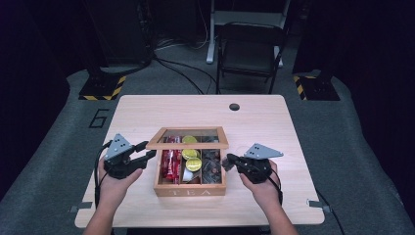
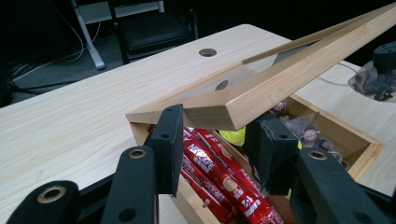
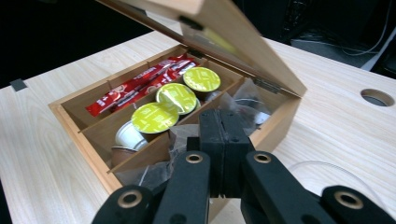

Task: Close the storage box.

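Here, centre frame on your pale wooden table [image 1: 147, 112]: wooden tea box [image 1: 190, 190], glass-paned lid [image 2: 289, 79] half raised. Your left gripper [image 2: 219, 140] jaws apart beneath the lid's corner; your right gripper [image 3: 219, 140] jaws pressed together.

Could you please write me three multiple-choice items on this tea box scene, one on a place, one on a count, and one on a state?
1. Where in the wooden box do the red sachets lie?
A. Left compartment
B. Middle compartment
C. Right compartment

2. How many yellow-green capsule lids show in the middle compartment?
A. One
B. Three
C. Five

3. What state is the lid in?
A. Fully shut
B. Taken off and lying on the table
C. Partly raised, hinged at the back

Answers:
1 A: in the high view the sachets fill the compartment nearest the left claw.
2 B: the right gripper view shows three such lids in a row.
3 C: the left gripper view shows the lid's corner lifted off the box between the left claw's jaws, while the right claw is shut.
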Tool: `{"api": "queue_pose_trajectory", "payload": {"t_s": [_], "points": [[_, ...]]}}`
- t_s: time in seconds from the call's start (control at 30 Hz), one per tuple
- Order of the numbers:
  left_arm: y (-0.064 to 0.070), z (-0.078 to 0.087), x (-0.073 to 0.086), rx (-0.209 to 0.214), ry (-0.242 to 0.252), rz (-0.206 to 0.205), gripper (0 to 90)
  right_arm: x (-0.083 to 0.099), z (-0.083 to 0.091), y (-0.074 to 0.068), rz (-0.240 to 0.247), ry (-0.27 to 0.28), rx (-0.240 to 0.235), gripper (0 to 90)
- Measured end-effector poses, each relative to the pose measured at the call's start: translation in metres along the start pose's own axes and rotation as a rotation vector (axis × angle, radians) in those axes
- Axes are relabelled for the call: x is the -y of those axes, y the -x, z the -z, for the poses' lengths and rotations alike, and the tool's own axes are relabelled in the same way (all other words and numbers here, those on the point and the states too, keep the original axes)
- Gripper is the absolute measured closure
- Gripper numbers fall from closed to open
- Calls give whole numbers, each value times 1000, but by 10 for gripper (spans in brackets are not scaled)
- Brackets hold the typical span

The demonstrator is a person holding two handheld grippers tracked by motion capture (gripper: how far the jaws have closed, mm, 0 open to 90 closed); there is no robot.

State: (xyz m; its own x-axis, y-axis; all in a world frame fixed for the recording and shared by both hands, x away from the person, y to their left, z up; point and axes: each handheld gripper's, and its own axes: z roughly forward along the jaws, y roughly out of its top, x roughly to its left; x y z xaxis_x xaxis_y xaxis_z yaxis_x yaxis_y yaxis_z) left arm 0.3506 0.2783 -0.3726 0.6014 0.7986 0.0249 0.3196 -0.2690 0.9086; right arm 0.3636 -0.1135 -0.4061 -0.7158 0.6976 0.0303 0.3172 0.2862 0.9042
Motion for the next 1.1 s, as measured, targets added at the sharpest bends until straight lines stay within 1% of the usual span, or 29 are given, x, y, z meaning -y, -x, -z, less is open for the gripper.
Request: {"api": "queue_pose_trajectory", "payload": {"t_s": [0.03, 0.17, 0.23, 0.33, 0.43, 0.47, 0.5, 0.53, 0.57, 0.6, 0.63, 0.7, 0.77, 0.8, 0.83, 0.9, 0.93, 0.97, 1.0, 1.03, 1.1], "points": [[0, 0, 0, 0, 0, 0, 574, 0, 1, 1, 3, 0, 3, 900], [0, 0, -1, 3, -3, 0, 575, -2, 6, 7, -18, -4, 27, 900], [0, 0, -1, -3, 2, 1, 576, -7, 10, 11, -28, 5, 38, 900], [1, 0, -1, -4, 1, 0, 576, -13, 14, 16, -18, 14, 68, 900], [1, 0, 0, -2, -2, -3, 576, -17, 15, 24, -2, 2, 96, 900], [1, 0, 0, -2, -4, -4, 576, -17, 14, 27, -1, 0, 104, 900], [1, 0, 0, -2, -3, -3, 576, -17, 14, 30, -11, -2, 111, 900], [1, 0, 0, -4, -3, -4, 576, -17, 13, 33, -7, -1, 116, 900], [1, 0, 0, -4, -2, -4, 576, -16, 13, 35, -12, 1, 127, 900], [1, 0, 0, -3, -2, -4, 576, -16, 12, 37, -10, 0, 128, 900], [1, 0, 1, -3, -1, -3, 576, -14, 11, 38, -14, 1, 145, 900], [1, 0, 1, -7, 7, -2, 576, -10, 10, 41, -16, 0, 149, 900], [1, 0, 1, -4, 2, -2, 576, -4, 7, 44, -31, -7, 154, 900], [2, 0, 2, -6, 3, -3, 576, -2, 5, 45, -26, -15, 155, 900], [2, 0, 2, -6, 2, -3, 576, 0, 4, 45, -36, -17, 161, 900], [2, 0, 2, -6, 2, -3, 576, 4, 1, 48, -29, -26, 166, 900], [2, 0, 2, -6, 1, -4, 576, 5, 0, 49, -38, -25, 171, 900], [2, 0, 2, -7, 0, -4, 576, 6, -1, 49, -34, -26, 172, 900], [2, 0, 2, -7, -1, -5, 576, 7, -2, 49, -36, -32, 182, 900], [2, 0, 2, -6, -3, -5, 576, 8, -3, 50, -26, -34, 182, 900], [3, 0, 2, -8, -2, -5, 576, 10, -4, 52, -31, -39, 197, 900]]}}
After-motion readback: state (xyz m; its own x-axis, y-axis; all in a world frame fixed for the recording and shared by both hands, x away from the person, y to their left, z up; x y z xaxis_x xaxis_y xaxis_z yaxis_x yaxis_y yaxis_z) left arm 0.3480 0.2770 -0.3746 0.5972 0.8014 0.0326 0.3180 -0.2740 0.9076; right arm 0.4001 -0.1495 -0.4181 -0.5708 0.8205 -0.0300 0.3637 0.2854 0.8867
